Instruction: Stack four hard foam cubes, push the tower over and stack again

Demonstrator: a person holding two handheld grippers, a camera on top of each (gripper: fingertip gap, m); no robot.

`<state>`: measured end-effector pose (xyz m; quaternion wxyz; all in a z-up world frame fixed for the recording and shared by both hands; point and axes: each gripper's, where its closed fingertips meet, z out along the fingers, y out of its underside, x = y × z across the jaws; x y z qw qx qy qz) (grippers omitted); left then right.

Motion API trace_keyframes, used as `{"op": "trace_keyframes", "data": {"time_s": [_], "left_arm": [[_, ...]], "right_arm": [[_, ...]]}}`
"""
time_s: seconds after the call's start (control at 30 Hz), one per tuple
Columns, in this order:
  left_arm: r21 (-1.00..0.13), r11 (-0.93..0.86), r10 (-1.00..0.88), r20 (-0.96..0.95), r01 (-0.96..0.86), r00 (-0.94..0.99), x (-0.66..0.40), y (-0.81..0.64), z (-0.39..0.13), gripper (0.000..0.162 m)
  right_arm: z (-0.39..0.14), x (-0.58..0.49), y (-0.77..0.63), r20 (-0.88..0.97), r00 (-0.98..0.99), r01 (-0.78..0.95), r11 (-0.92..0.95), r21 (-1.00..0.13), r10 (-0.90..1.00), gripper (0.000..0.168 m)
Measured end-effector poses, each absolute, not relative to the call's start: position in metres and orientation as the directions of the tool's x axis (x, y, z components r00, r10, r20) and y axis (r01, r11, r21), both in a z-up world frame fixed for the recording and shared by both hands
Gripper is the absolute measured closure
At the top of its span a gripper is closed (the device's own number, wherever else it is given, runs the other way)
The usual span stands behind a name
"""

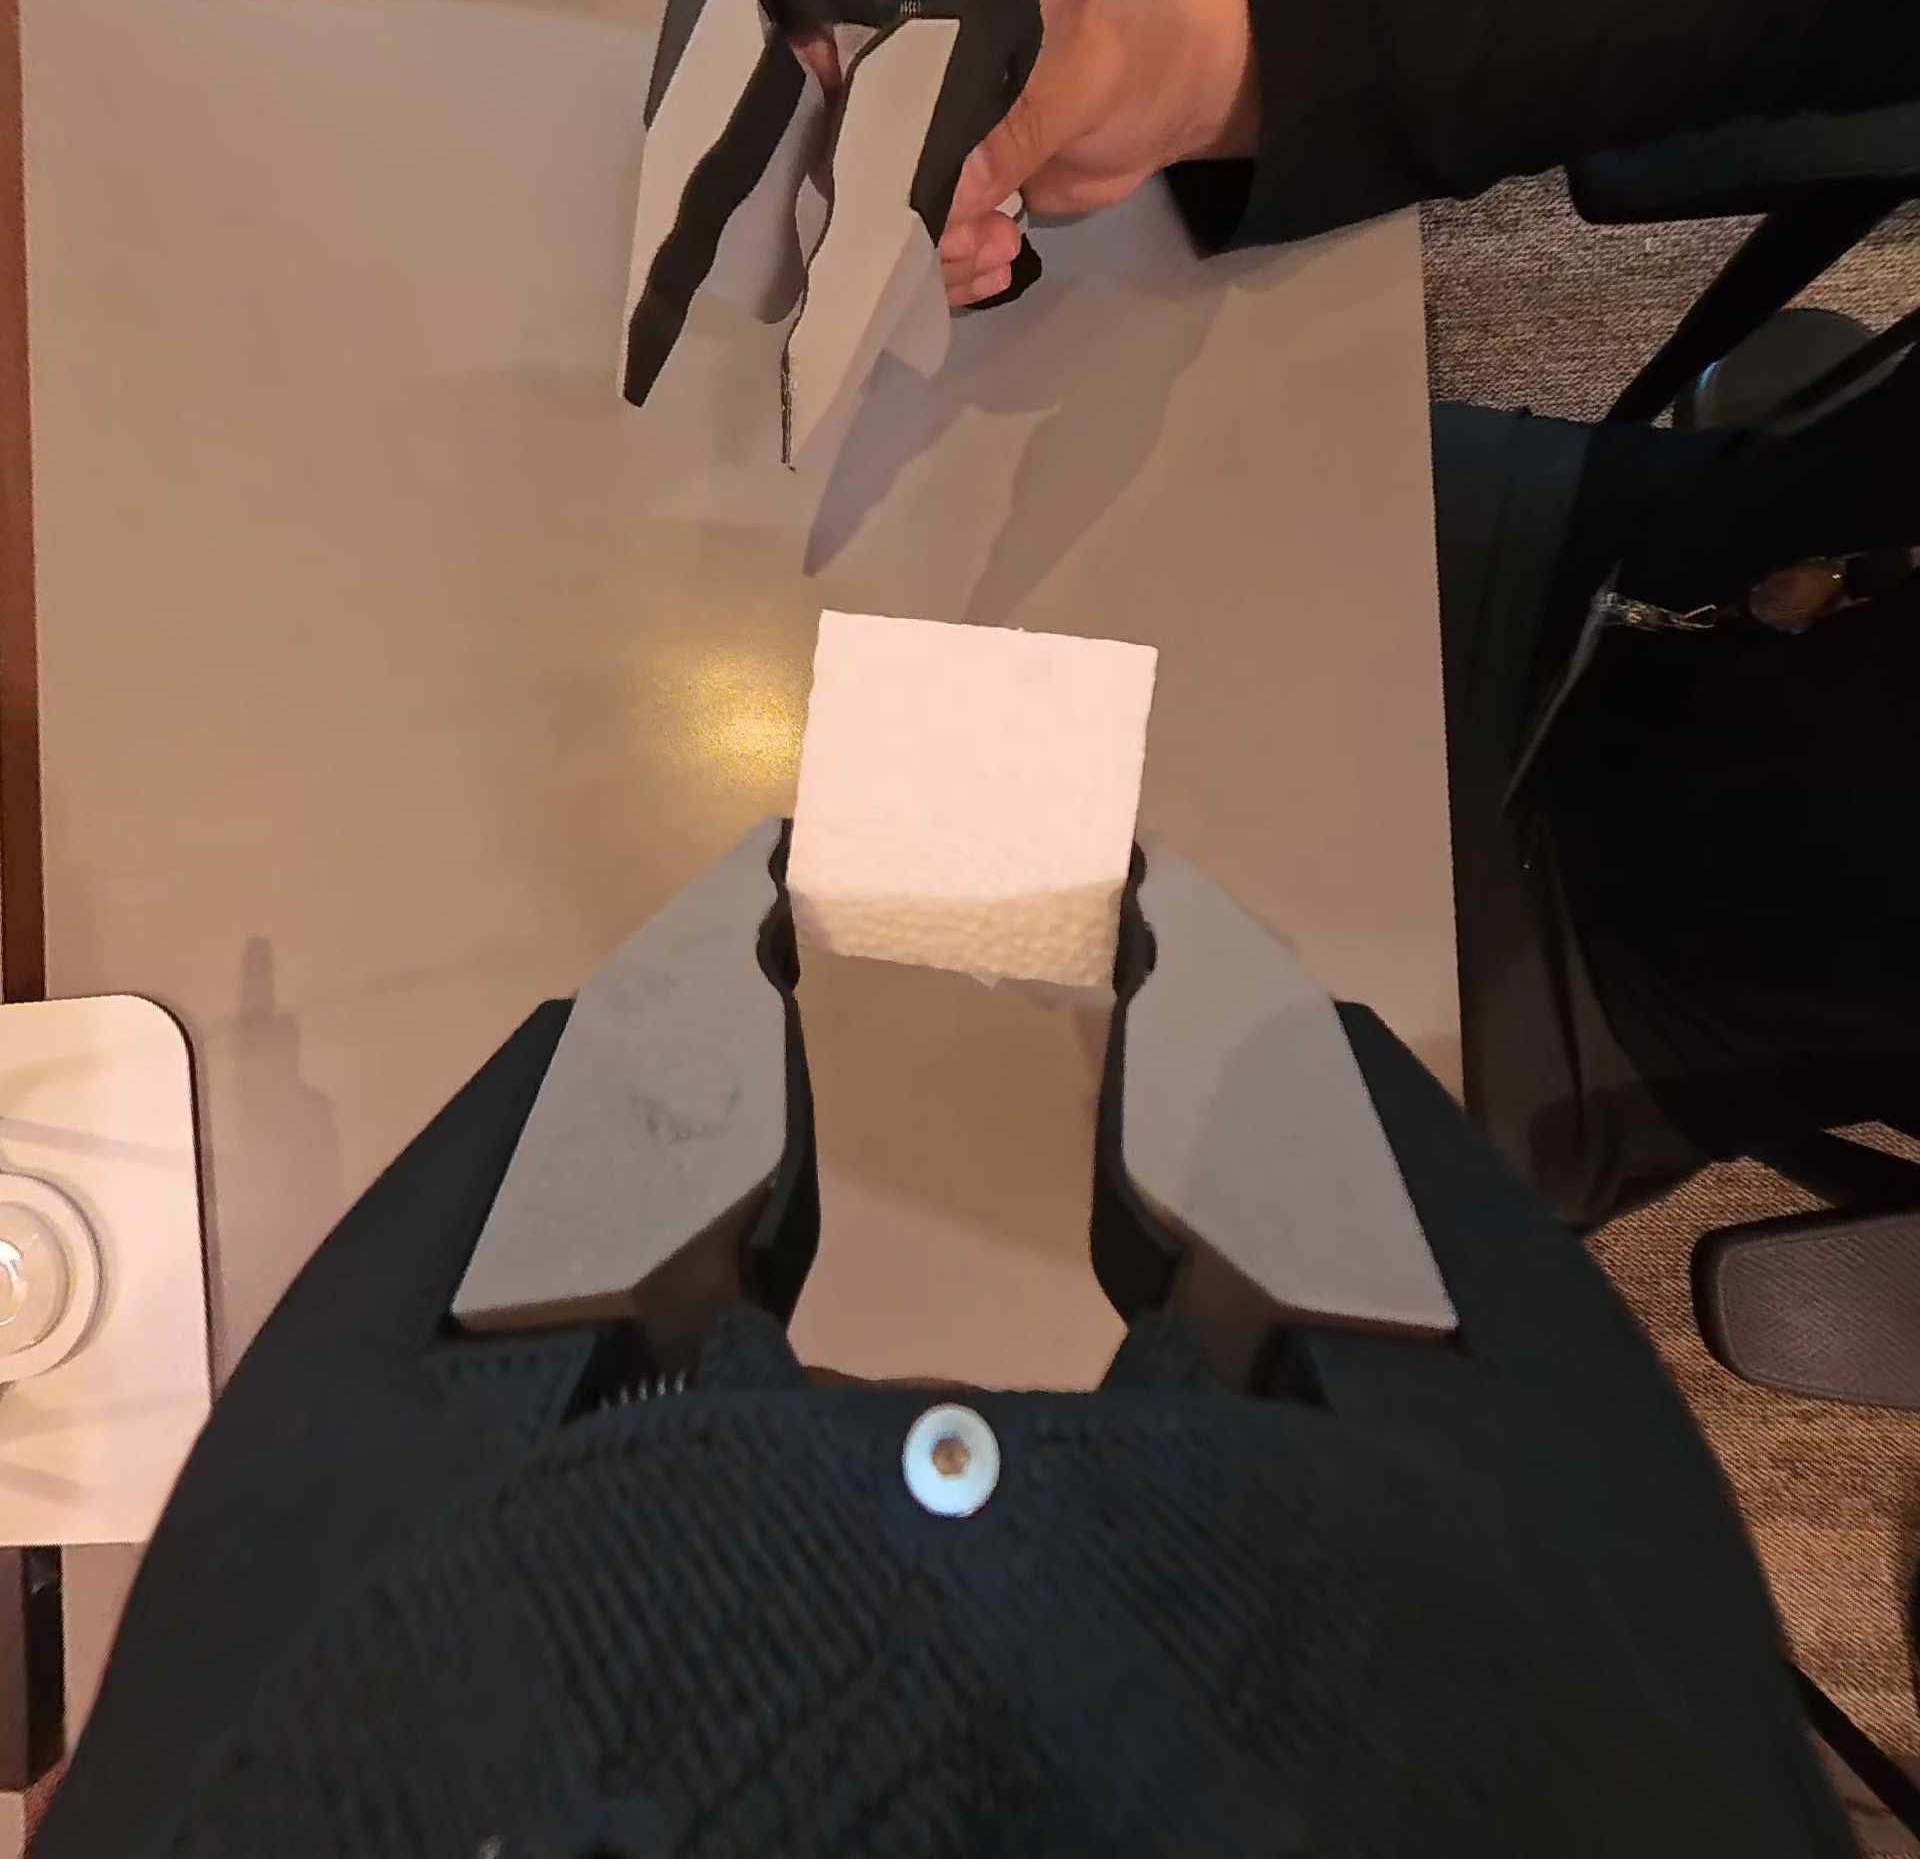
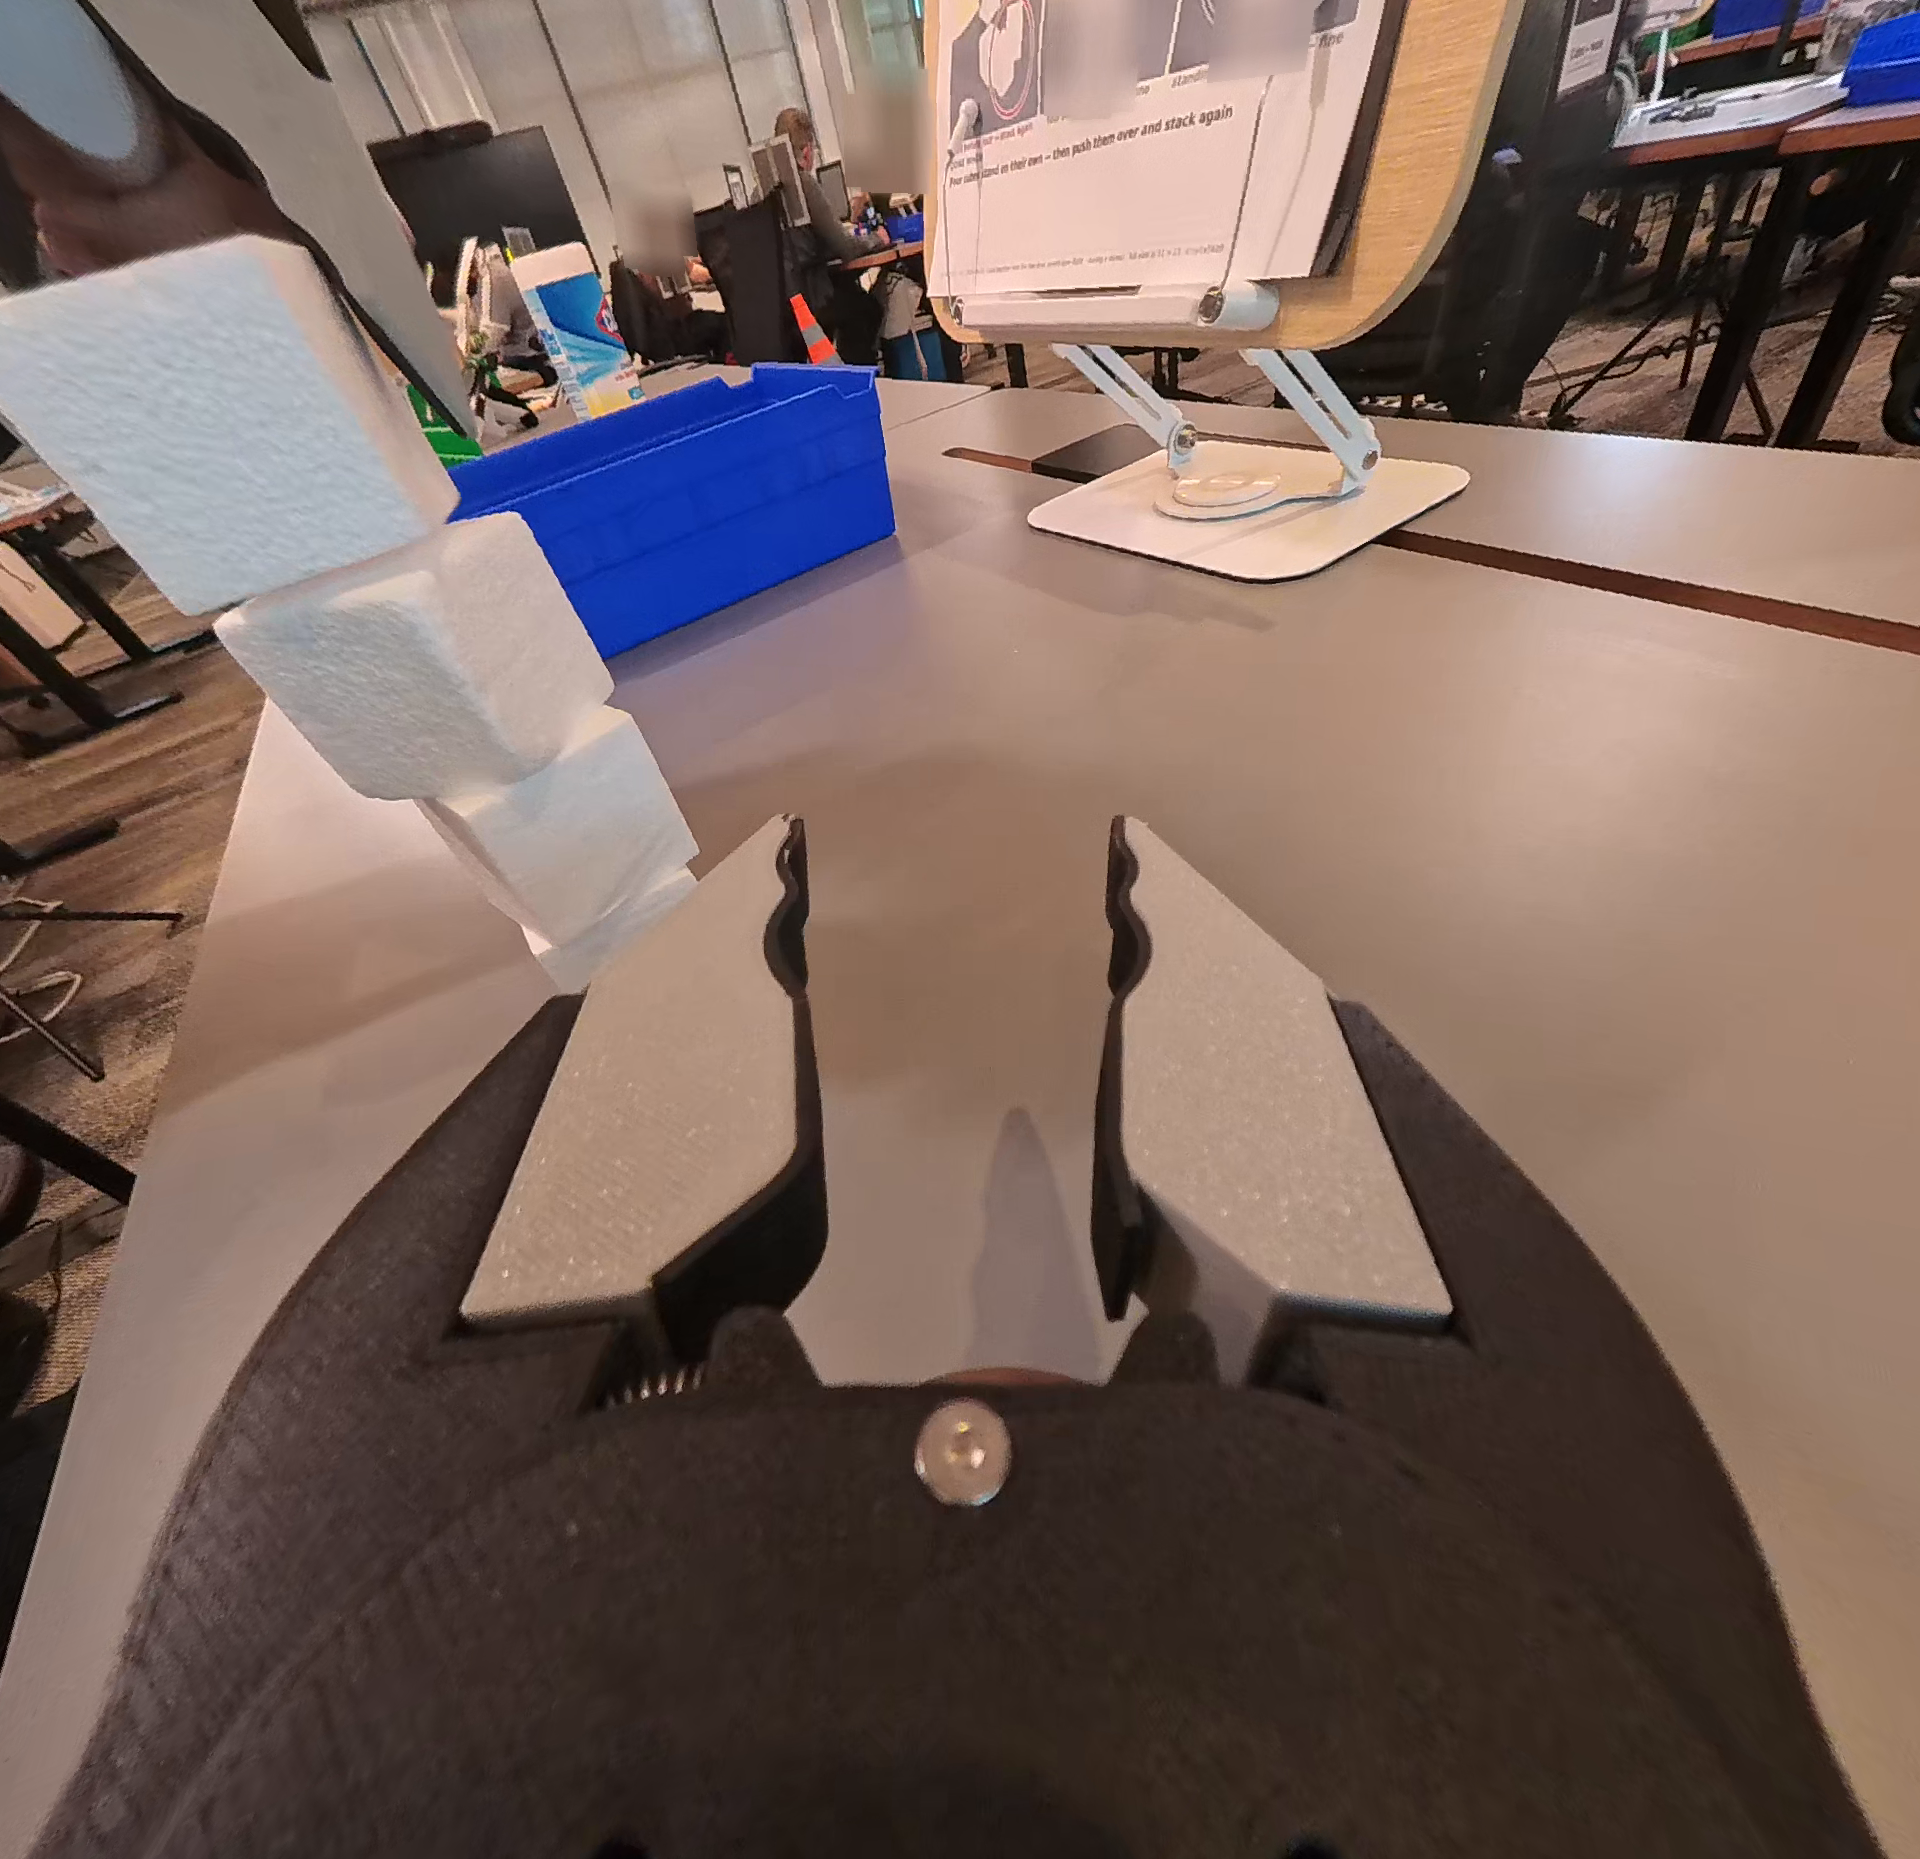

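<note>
Looking down from the left wrist view, we see the left gripper (image 1: 956, 900) closed on the top foam cube (image 1: 971, 770), its fingertips pressing the cube's two sides above the grey table (image 1: 416, 562). From the right wrist view, we see this cube (image 2: 197, 407) on top of a leaning stack of white foam cubes (image 2: 468, 708) at the table's left edge, in front of a blue bin (image 2: 707, 500) and to the left of a white document stand (image 2: 1247, 500). We note that the right gripper (image 2: 956, 905) hangs empty over bare table with its jaws apart, held by a hand (image 1: 1101, 116) beyond the stack.
</note>
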<state>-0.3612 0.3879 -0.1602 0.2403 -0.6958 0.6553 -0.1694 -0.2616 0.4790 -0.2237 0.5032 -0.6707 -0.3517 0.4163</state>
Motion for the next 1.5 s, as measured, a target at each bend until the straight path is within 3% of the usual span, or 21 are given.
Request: {"op": "trace_keyframes", "data": {"time_s": [0.3, 0.53, 0.73, 0.87, 1.0, 1.13, 1.23, 1.37, 1.5], "left_arm": [[-0.569, -0.032, -0.994, -0.071, -0.822, 0.088, -0.356, 0.392, -0.164, 0.102], [-0.554, -0.037, -0.992, -0.077, -0.832, 0.096, -0.357, 0.392, -0.168, 0.073], [-0.568, -0.046, -0.989, -0.088, -0.822, 0.116, -0.359, 0.393, -0.165, 0.063], [-0.643, -0.040, -0.980, -0.125, -0.765, 0.156, -0.363, 0.396, -0.148, 0.058], [-0.821, -0.043, -0.953, -0.137, -0.570, 0.270, -0.373, 0.401, -0.118, 0.062], [-0.939, -0.116, -0.837, -0.083, -0.324, 0.541, -0.404, 0.421, -0.116, 0.078], [-0.988, -0.127, -0.760, 0.041, -0.086, 0.649, -0.430, 0.425, -0.122, 0.113], [-0.988, -0.156, -0.780, 0.127, 0.006, 0.613, -0.441, 0.417, -0.148, 0.112], [-0.973, -0.169, -0.804, 0.045, -0.155, 0.592, -0.434, 0.411, -0.180, 0.094]], "right_arm": [[-0.223, -0.263, 0.477, -0.195, 0.404, 0.059, -0.239, -0.969, 0.894, 0.113], [-0.223, -0.263, 0.476, -0.194, 0.401, 0.061, -0.238, -0.969, 0.895, 0.113], [-0.223, -0.263, 0.476, -0.198, 0.400, 0.056, -0.240, -0.969, 0.895, 0.113], [-0.222, -0.262, 0.476, -0.197, 0.399, 0.055, -0.237, -0.970, 0.895, 0.113], [-0.222, -0.264, 0.476, -0.195, 0.395, 0.057, -0.235, -0.970, 0.898, 0.113], [-0.226, -0.265, 0.475, -0.185, 0.396, 0.077, -0.233, -0.969, 0.900, 0.113], [-0.229, -0.266, 0.475, -0.183, 0.397, 0.086, -0.234, -0.968, 0.900, 0.113], [-0.232, -0.267, 0.475, -0.181, 0.393, 0.094, -0.236, -0.967, 0.901, 0.112], [-0.238, -0.270, 0.475, -0.177, 0.390, 0.119, -0.240, -0.963, 0.904, 0.112]]}}
